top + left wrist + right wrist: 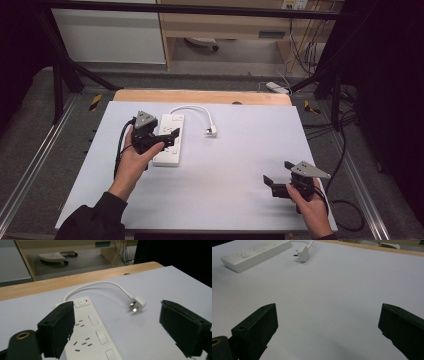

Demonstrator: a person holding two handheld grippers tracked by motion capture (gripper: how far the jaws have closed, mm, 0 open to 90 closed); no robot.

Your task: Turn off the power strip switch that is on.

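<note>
Claws, two, over one power strip.

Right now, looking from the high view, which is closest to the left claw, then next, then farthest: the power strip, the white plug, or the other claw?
1. Power strip: right under the left claw, at the table's left.
2. White plug: a little to the right, at its cord's end.
3. Right claw: farthest, at the near right corner.

High view overhead, gripper views low, all sharing power strip
</note>
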